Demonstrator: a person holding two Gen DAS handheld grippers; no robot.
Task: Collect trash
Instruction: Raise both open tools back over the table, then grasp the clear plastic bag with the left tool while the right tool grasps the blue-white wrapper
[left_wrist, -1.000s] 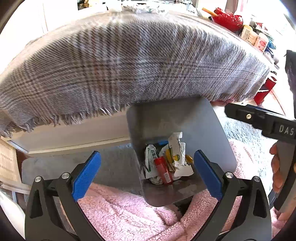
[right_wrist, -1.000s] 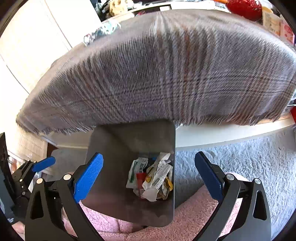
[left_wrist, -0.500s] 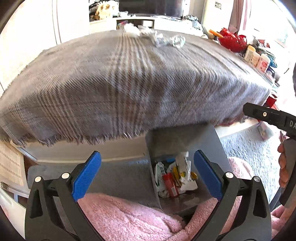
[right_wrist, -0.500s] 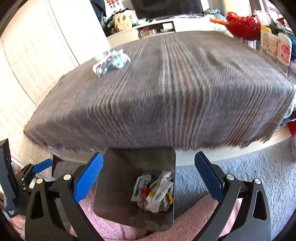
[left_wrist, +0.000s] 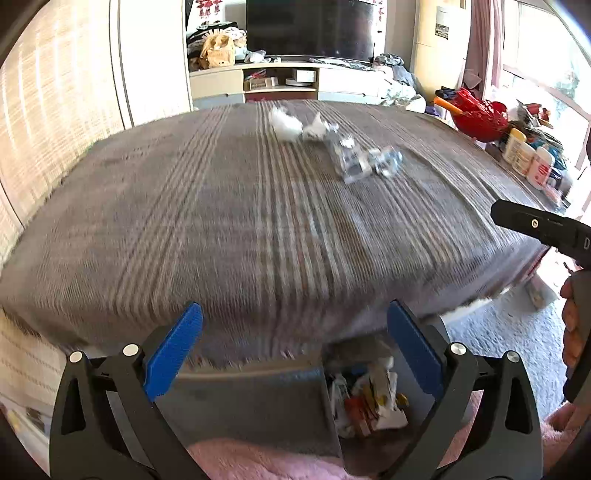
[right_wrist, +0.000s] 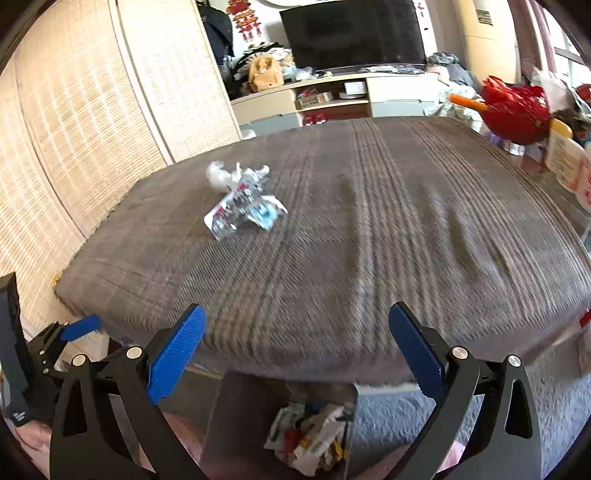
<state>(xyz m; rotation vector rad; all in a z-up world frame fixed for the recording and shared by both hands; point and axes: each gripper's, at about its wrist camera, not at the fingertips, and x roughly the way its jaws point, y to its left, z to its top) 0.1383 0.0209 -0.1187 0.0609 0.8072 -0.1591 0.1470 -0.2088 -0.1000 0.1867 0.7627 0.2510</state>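
Both the left tool (left_wrist: 295, 354) and right tool (right_wrist: 297, 354) hang agape and empty over the bin (right_wrist: 240, 413), likely readying for the crumpled wrappers (right_wrist: 243, 206) mid-bench (right_wrist: 369, 240)

We see a woven plaid tablecloth (right_wrist: 369, 229), matt and coarse; crinkled glossy plastic wrappers (right_wrist: 243, 206) and crumpled white paper (left_wrist: 282, 123) on it; a smooth dull-grey metal bin (left_wrist: 258, 402); fluffy pink fabric (left_wrist: 258, 459); ribbed blue pads (right_wrist: 177, 349).
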